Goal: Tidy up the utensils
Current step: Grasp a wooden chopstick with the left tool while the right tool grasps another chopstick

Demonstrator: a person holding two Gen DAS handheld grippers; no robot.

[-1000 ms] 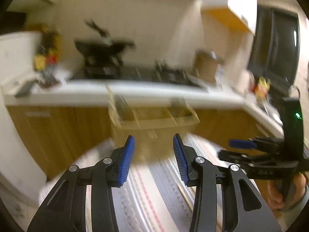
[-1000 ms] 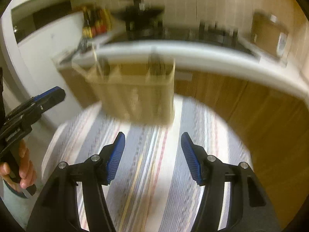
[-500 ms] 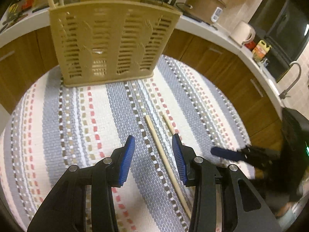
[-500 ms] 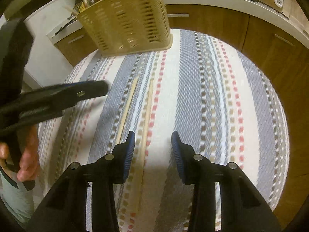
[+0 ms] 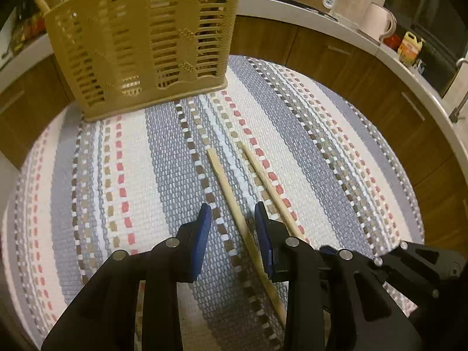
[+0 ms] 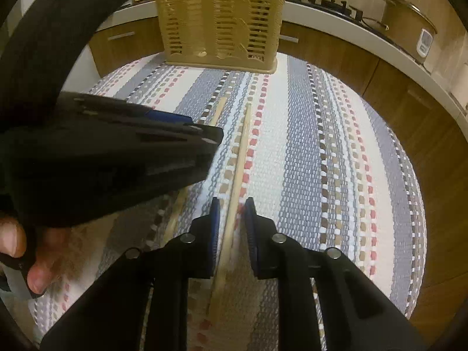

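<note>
Two wooden chopsticks side by side, slightly apart, on a round tabletop under a striped woven cloth (image 5: pixel 163 181), running from mid-frame toward the lower edge in both views. In the left wrist view: left tool (image 5: pixel 232 222) low over the cloth, blue pads spread, straddling the left chopstick (image 5: pixel 231 201) without visibly touching it; right chopstick (image 5: pixel 269 187) just outside the right pad, passing under it toward lower right. Right tool seen only as dark bodywork at lower right of that frame.

In the right wrist view: right tool (image 6: pixel 231 216) at lower centre, pads spread but close on either side of the right chopstick (image 6: pixel 241 149), a narrow gap showing on each side; contact impossible to confirm. Left chopstick (image 6: pixel 218 111) partly hidden behind the dark body of the left tool filling the left of the frame, with a hand (image 6: pixel 26 251) at lower left gripping its handle.

Tan slotted utensil holder (image 5: pixel 146 46) upright at the far edge of the cloth, upper left in the left view, top centre (image 6: pixel 219 23) in the right view. Wooden cabinets, a white counter and a brown cooker (image 6: pixel 409 29) behind, along the upper rim.
</note>
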